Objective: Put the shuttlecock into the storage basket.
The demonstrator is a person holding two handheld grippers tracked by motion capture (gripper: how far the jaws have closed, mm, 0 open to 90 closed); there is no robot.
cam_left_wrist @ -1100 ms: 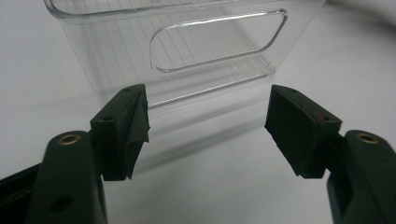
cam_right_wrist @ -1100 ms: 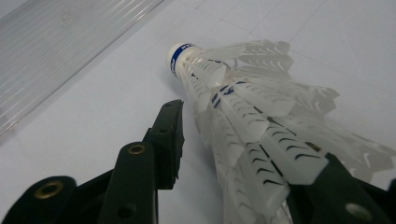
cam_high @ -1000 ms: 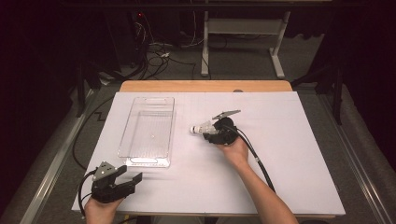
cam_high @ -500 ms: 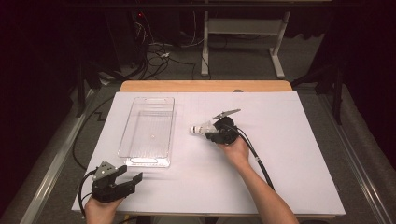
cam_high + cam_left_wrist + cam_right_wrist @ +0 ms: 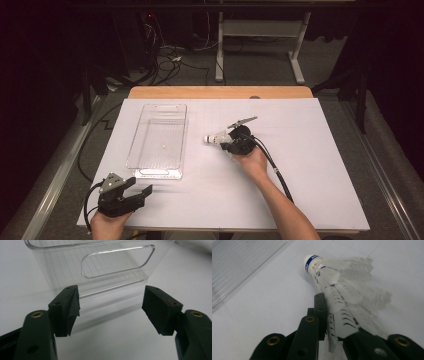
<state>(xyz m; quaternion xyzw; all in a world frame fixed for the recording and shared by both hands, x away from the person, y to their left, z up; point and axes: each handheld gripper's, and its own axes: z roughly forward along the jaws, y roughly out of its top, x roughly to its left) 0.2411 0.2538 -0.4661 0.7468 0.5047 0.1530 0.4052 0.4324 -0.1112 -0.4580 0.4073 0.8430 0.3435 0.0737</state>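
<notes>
Grasp step: right gripper (image 5: 332,322), jaws just closing, pinches the feather skirt of a white shuttlecock with blue-banded cork (image 5: 214,138) just right of the clear plastic tray (image 5: 158,172). Left gripper (image 5: 110,307) gapes empty at the tray's near end. Next, probably: lift, carry over the rim, release gently.

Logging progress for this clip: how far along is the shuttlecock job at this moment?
Done: the right gripper has just been closing and now pinches the shuttlecock by its feathers, beside the clear bin. In hand: that grip, with the shuttlecock low over the white table. Left, probably: carrying it into the bin, which has no shuttlecock inside. The left gripper waits open before the bin's handle end.
</notes>
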